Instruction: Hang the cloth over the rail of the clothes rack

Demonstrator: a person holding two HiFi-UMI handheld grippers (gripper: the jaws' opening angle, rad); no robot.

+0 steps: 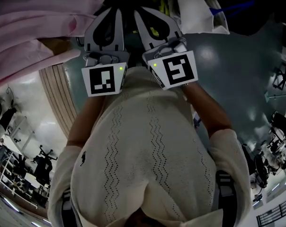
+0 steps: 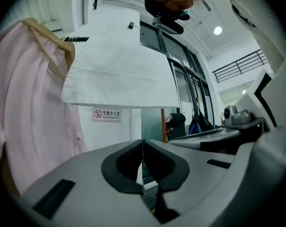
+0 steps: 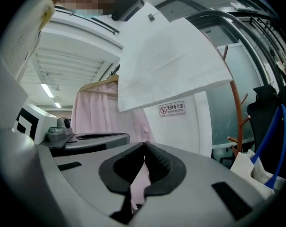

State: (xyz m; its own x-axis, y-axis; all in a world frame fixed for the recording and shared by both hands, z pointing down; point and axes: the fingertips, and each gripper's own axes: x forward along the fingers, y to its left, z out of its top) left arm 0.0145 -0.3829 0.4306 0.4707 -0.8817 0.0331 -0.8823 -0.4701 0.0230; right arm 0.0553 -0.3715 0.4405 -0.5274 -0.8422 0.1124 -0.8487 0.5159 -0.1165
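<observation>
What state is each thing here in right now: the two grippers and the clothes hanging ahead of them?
Left gripper: shut, nothing between its jaws.
Right gripper: shut, nothing between its jaws.
White cloth: draped up high, hanging folded, touched by neither gripper.
Pink garment: hanging on a wooden hanger.

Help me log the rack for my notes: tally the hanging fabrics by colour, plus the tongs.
Pink garment: 1
White cloth: 1
Tongs: 2 (left tongs, right tongs)
Total: 4
</observation>
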